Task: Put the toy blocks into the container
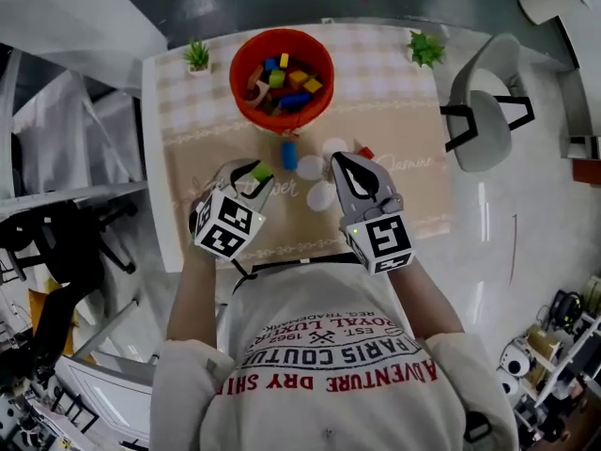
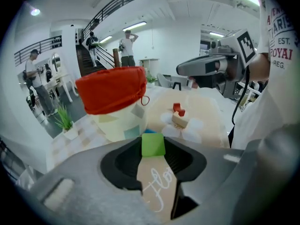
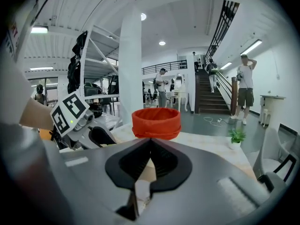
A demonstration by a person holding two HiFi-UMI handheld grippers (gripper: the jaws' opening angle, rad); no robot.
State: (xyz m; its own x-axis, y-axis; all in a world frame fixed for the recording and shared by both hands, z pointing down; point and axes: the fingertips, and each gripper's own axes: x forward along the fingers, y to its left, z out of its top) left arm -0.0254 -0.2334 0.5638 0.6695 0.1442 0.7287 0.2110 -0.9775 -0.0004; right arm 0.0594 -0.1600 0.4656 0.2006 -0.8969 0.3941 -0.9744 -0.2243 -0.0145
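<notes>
The fingers of the left gripper [image 1: 257, 171] are part-way closed and press on either side of a small green block [image 2: 153, 144], holding it over the table [image 1: 413, 191] on the near side of the container [image 1: 236, 75]. The right gripper [image 3: 150, 142] has its fingers brought together at the tips, with nothing between them; it is held beside the left one, pointing the same way. Just ahead of the two grippers a blue block [image 1: 289, 153] lies on the table close below the container's red rim. A red block [image 2: 178, 109] sits next to a pale wooden block [image 2: 179, 120] near the right gripper's tips. The container already holds a heap of coloured blocks [image 1: 285, 81]. Two small potted plants [image 1: 197, 56] stand at the table's far corners.
</notes>
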